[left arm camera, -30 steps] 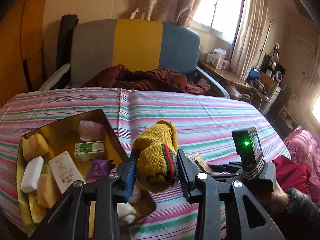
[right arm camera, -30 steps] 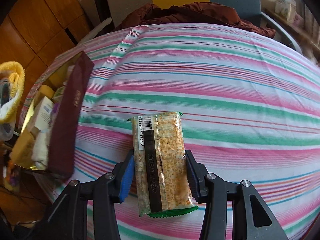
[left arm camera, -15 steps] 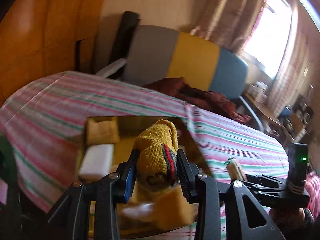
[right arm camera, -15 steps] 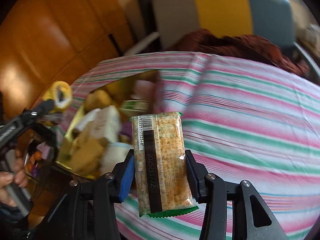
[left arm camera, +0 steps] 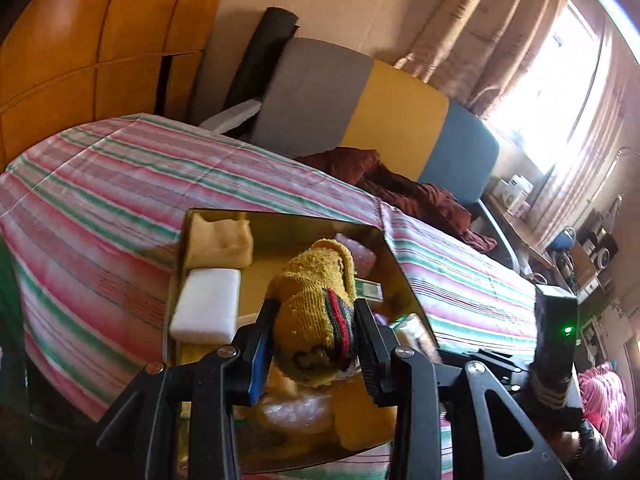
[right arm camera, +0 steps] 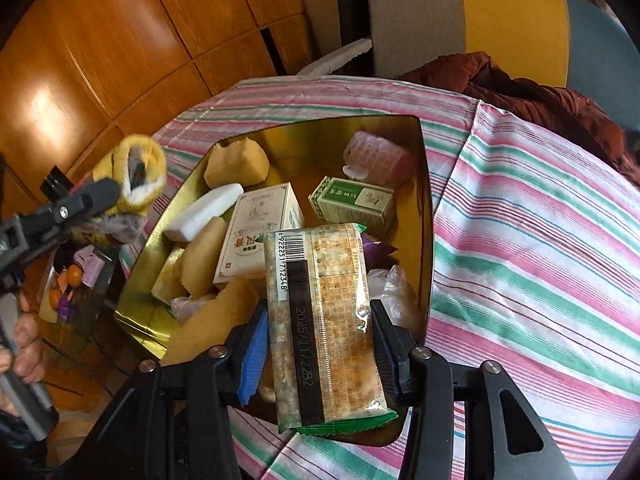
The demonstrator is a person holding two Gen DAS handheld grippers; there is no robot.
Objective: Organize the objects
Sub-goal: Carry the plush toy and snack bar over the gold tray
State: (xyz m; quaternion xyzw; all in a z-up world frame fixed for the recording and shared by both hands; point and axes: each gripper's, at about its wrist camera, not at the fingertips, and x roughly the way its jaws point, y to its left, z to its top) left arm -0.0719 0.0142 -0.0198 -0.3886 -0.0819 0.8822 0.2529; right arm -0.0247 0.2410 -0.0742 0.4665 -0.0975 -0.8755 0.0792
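Both tongs loaded above the gold tin (right arm camera: 424, 184)
Left gripper (left arm camera: 316, 344) clenches one yellow sock (left arm camera: 316, 304); right gripper (right arm camera: 318, 334) clenches one cracker packet (right arm camera: 324, 320)

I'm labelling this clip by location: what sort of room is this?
Most likely a lived-in room at home: a table under a striped tablecloth, an upholstered chair with a dark red garment on it, and a curtained window.

Striped pink, green and white tablecloth (left arm camera: 100, 184); behind it, grey, yellow and blue chair back (left arm camera: 372, 120), crumpled maroon cloth (left arm camera: 404, 192), orange wooden panelling (right arm camera: 100, 52), curtained bright window (left arm camera: 560, 80).
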